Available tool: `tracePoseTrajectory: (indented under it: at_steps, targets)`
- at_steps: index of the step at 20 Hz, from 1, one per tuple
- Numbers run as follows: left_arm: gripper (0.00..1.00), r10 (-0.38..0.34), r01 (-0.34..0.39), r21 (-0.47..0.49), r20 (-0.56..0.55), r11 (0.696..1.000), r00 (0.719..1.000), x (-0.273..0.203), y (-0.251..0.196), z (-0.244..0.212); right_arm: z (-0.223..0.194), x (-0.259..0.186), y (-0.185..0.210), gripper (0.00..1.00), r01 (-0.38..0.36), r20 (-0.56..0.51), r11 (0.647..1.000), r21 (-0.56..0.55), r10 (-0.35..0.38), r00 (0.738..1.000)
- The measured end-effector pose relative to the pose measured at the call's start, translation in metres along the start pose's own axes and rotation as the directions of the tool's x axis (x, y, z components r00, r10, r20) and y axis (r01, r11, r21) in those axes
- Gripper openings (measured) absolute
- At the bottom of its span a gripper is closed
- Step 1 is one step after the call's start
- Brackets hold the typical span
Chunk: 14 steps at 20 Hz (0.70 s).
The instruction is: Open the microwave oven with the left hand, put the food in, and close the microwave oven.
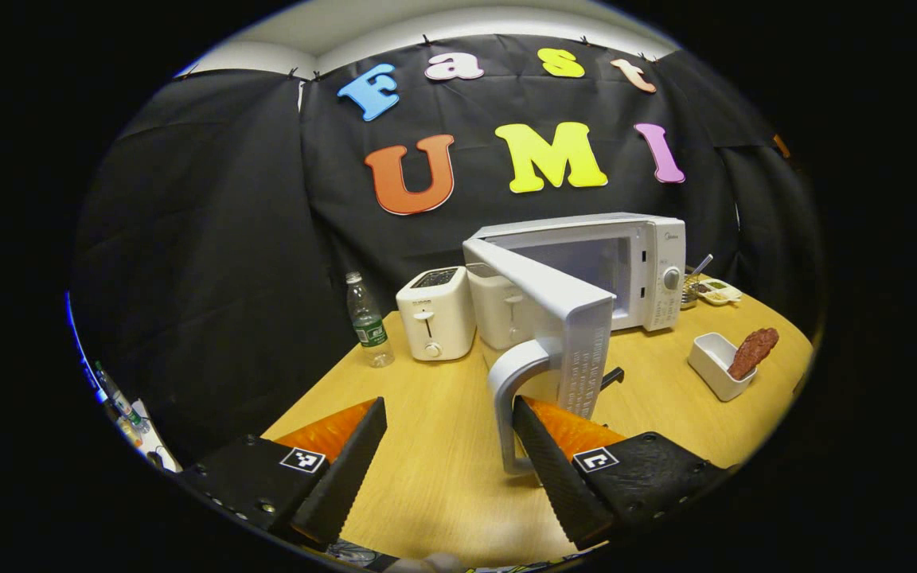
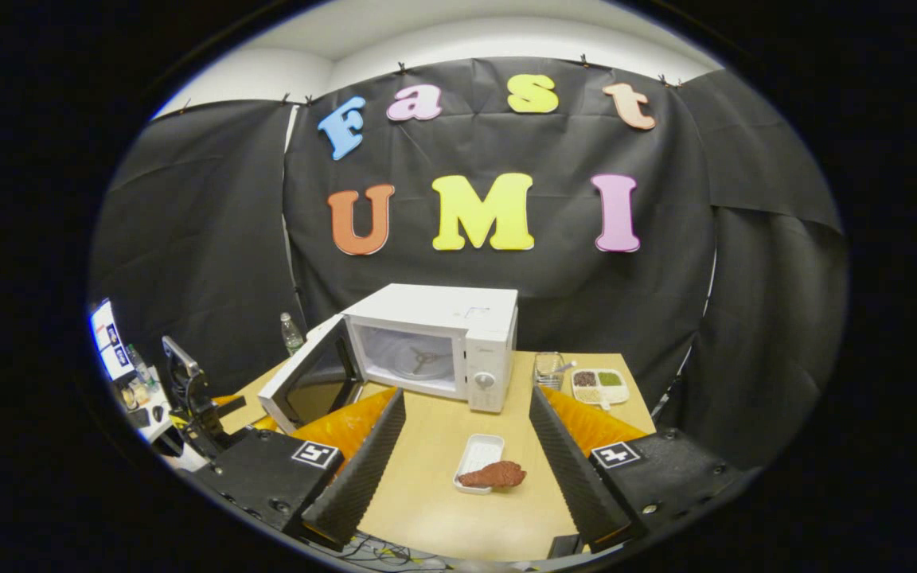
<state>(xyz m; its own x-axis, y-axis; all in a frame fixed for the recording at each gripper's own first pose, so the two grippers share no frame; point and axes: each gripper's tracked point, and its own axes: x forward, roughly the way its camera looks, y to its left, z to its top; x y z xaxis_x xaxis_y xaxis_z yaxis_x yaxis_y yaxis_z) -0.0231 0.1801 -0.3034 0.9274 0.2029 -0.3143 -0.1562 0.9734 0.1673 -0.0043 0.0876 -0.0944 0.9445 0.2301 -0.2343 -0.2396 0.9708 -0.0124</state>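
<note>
The white microwave stands at the back of the wooden table with its door swung wide open. My left gripper is open, and the door's handle stands just inside its right finger, not clamped. In the right gripper view the microwave shows its bare cavity beside the door. A brown piece of food lies across a white dish on the table. My right gripper is open above and in front of the dish, apart from it. The food and dish sit right of the door.
Two white toasters and a water bottle stand left of the microwave. A compartment tray and a metal holder sit to its right. Beyond the table's left edge is a side desk with a screen.
</note>
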Motion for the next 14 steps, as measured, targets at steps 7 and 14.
tracePoseTrajectory:
  at_steps: [7, 14]
  targets:
    - [0.96, 0.125, -0.125, 0.003, -0.015, 0.992, 0.992, -0.013, 0.063, -0.002, -0.04, 0.019, -0.023, 0.95, 0.018, -0.066, 1.0, 0.018, -0.017, 0.998]
    - [0.97, 0.113, -0.113, -0.027, 0.016, 0.993, 0.993, -0.056, 0.049, 0.024, -0.129, 0.063, -0.058, 0.94, -0.012, -0.238, 0.992, 0.129, 0.043, 0.97]
